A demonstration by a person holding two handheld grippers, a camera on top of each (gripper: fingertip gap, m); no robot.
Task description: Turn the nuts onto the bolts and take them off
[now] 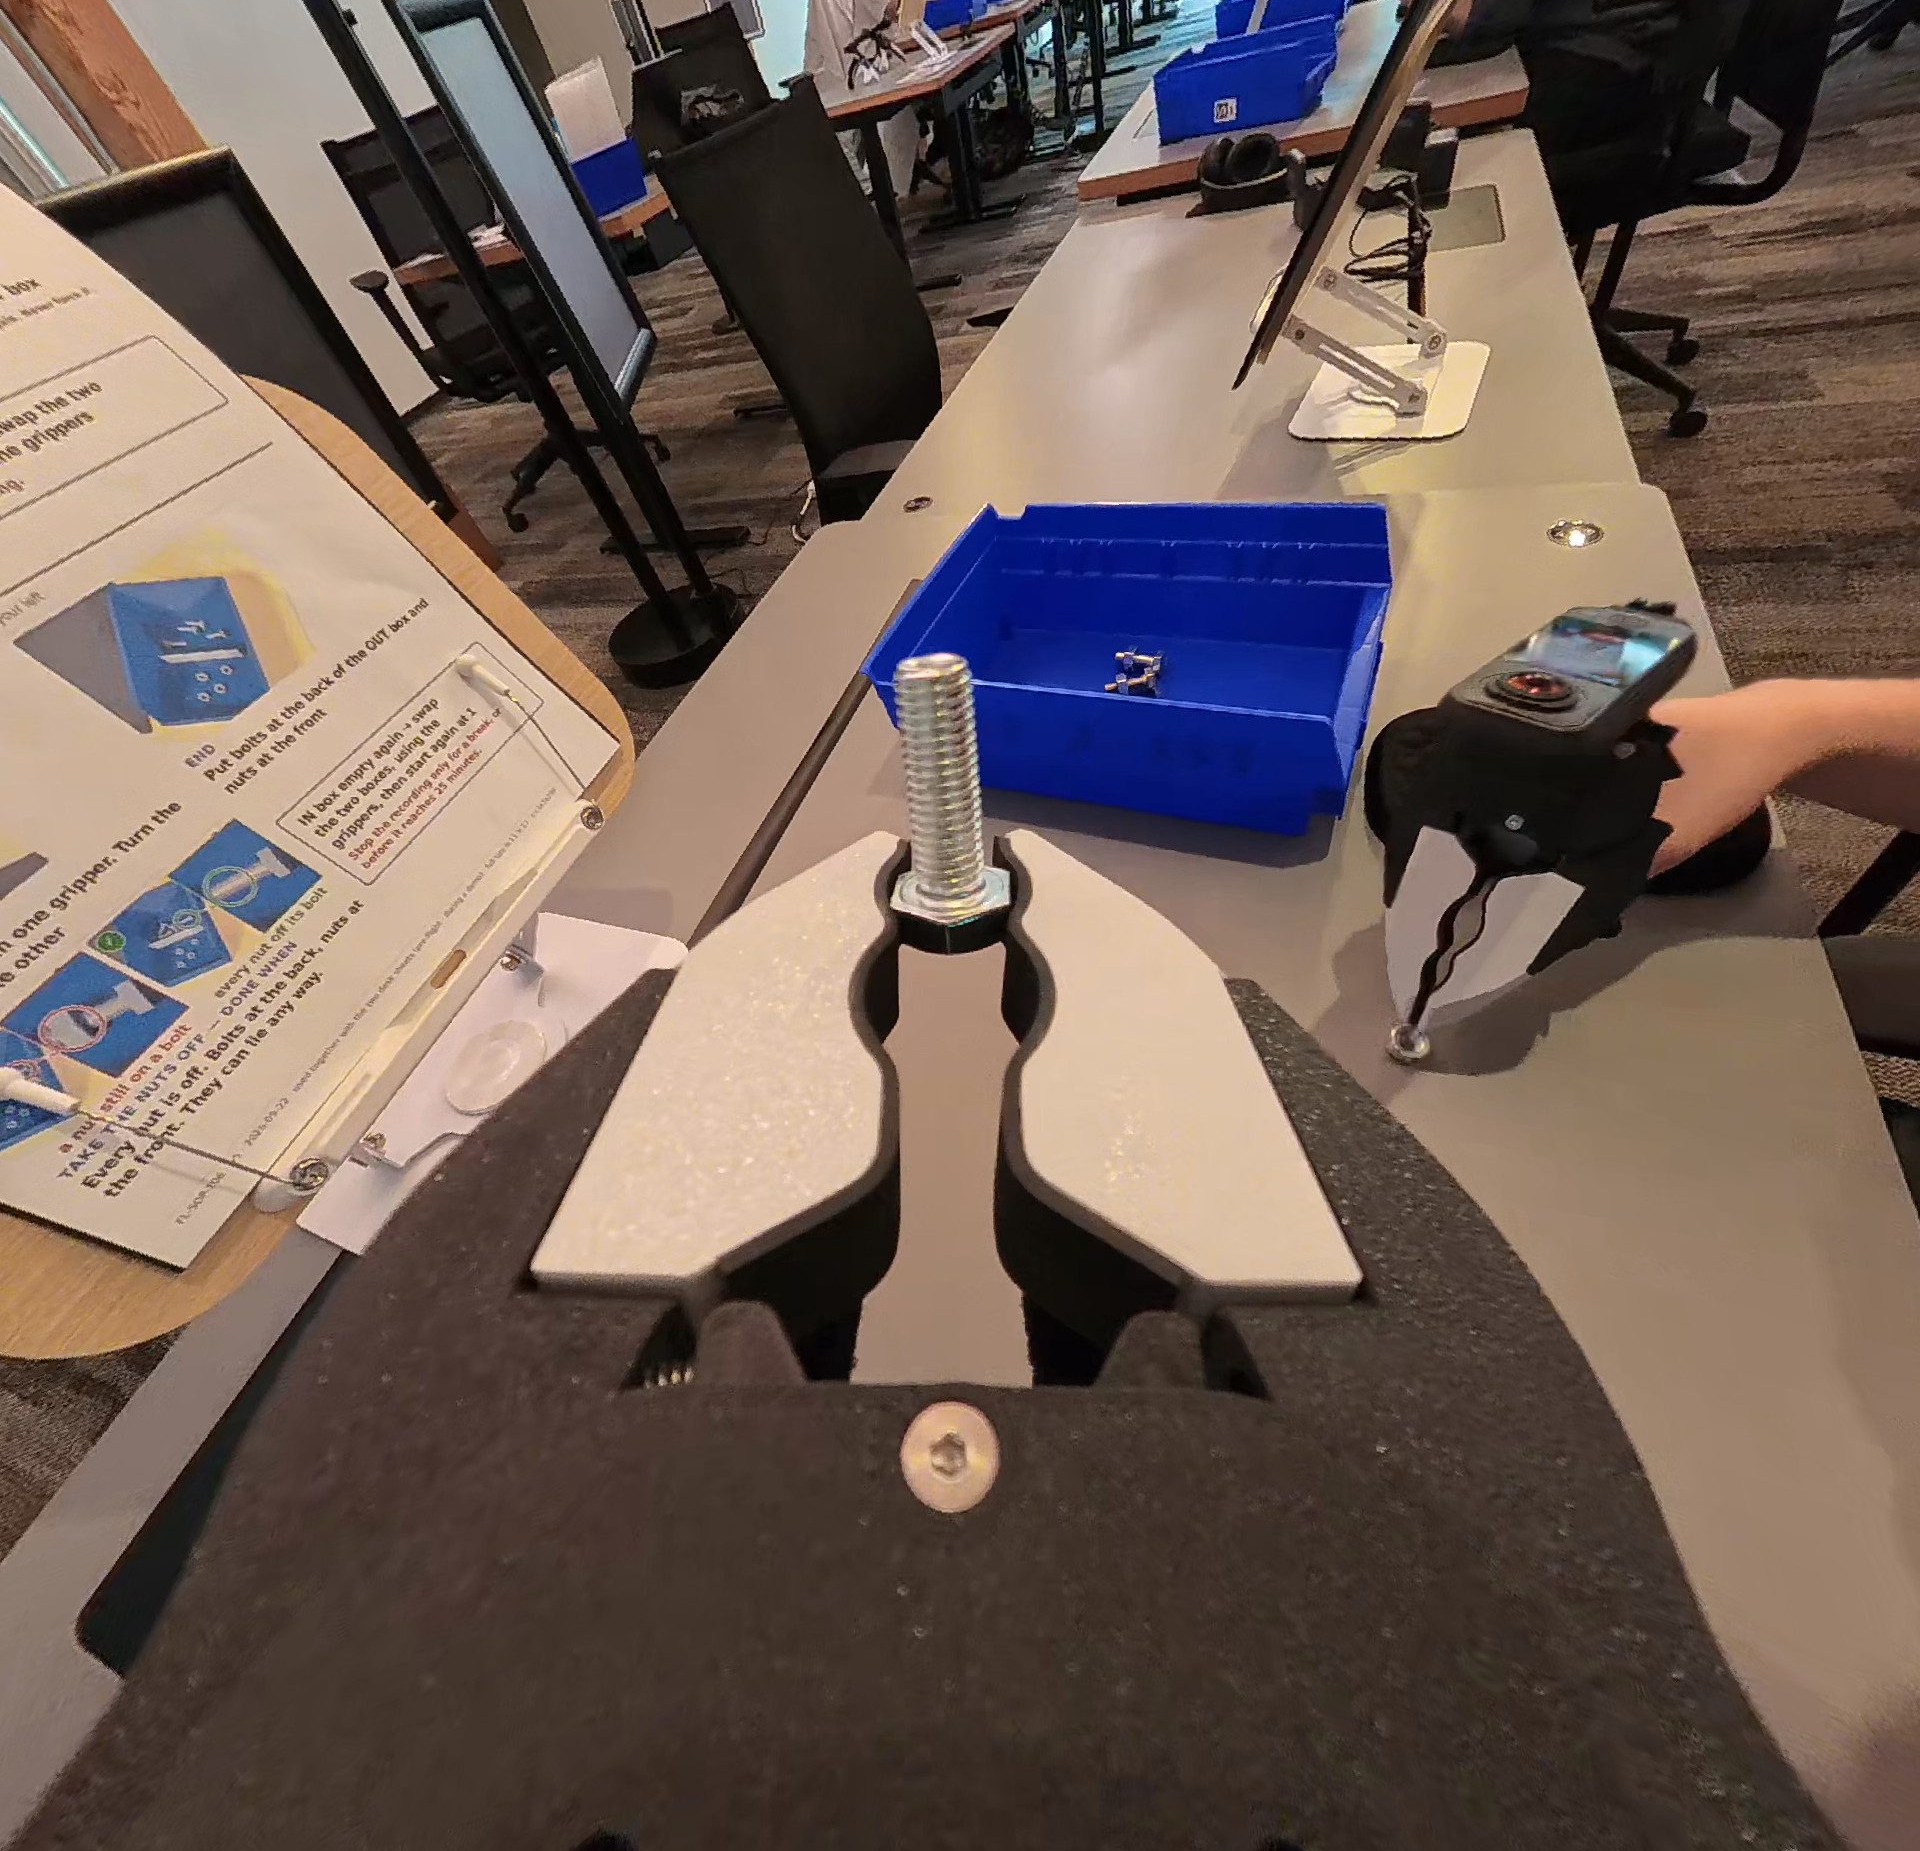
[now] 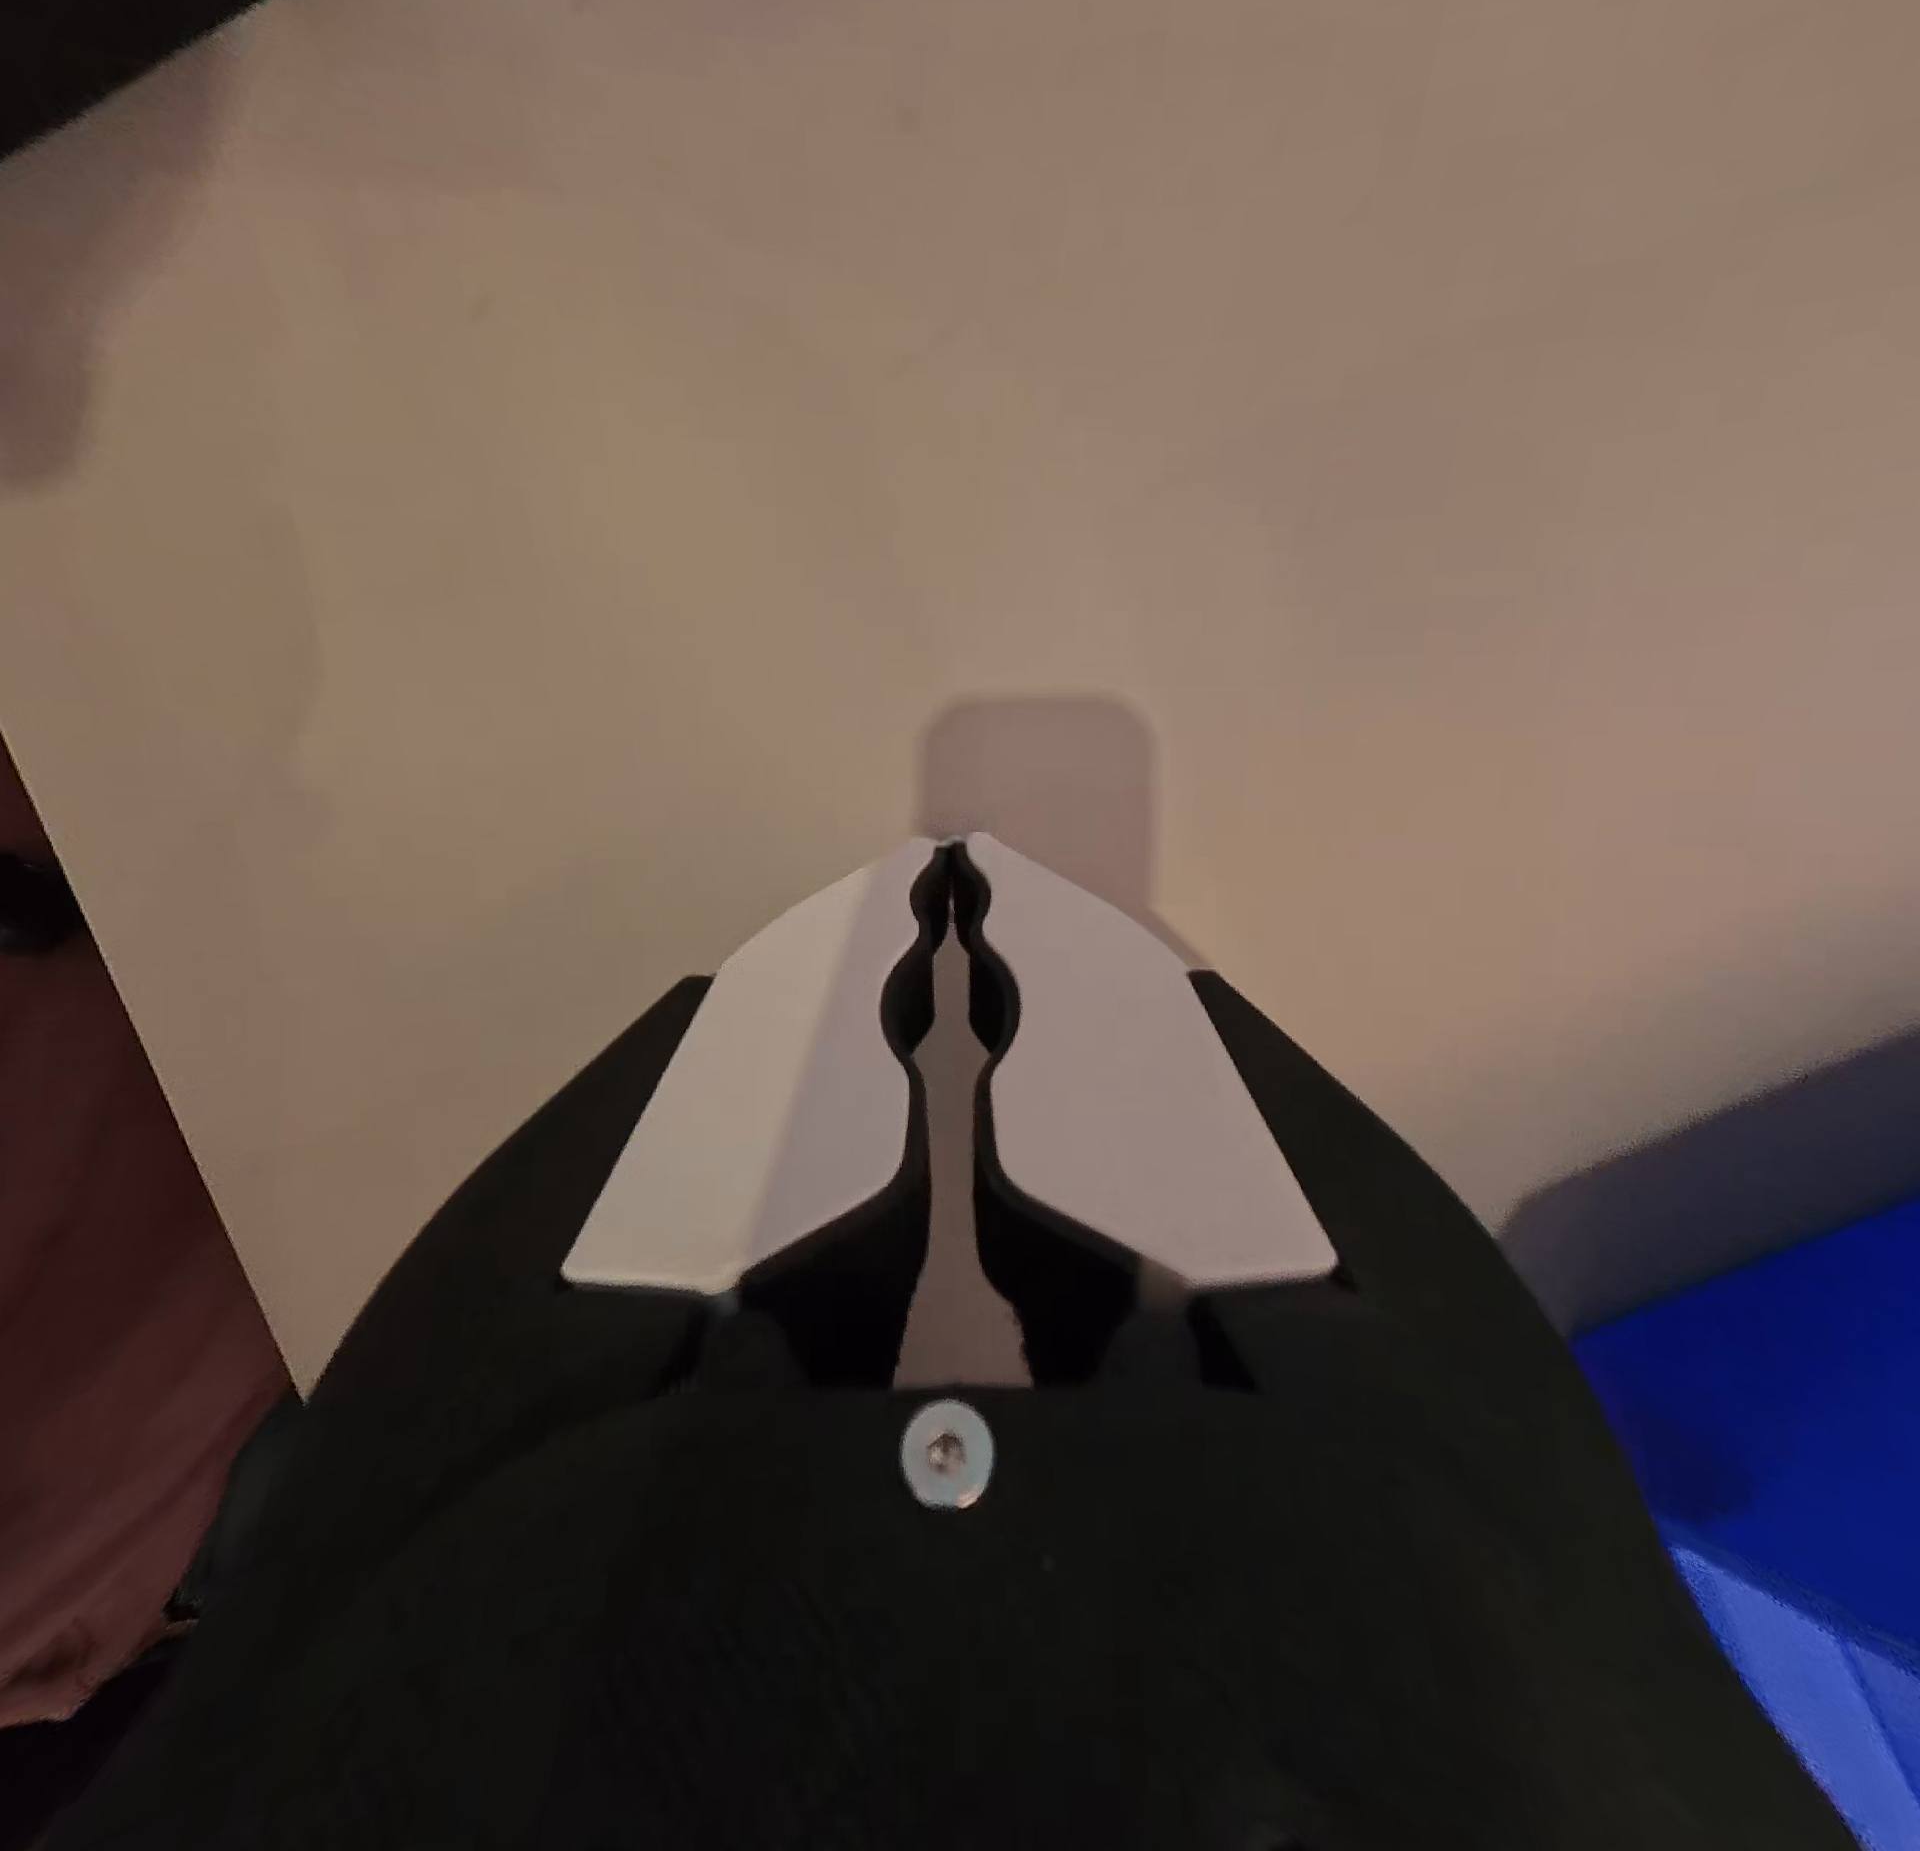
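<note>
My left gripper is shut on the hex head of a silver bolt, whose threaded shaft stands upright above the fingers. My right gripper shows at the right of the left wrist view, held by a hand, pointing down at the grey table. Its jaws are closed and its tips touch a small silver nut lying on the table. In the right wrist view the right gripper is shut with its tips close to the table; the nut is hidden there.
A blue bin stands on the table beyond the bolt, with a few small bolts and nuts inside; its corner shows in the right wrist view. An instruction sheet on a stand is at the left. A tablet stand is farther back. Across from one pair of fingers to the other is roughly 30 cm.
</note>
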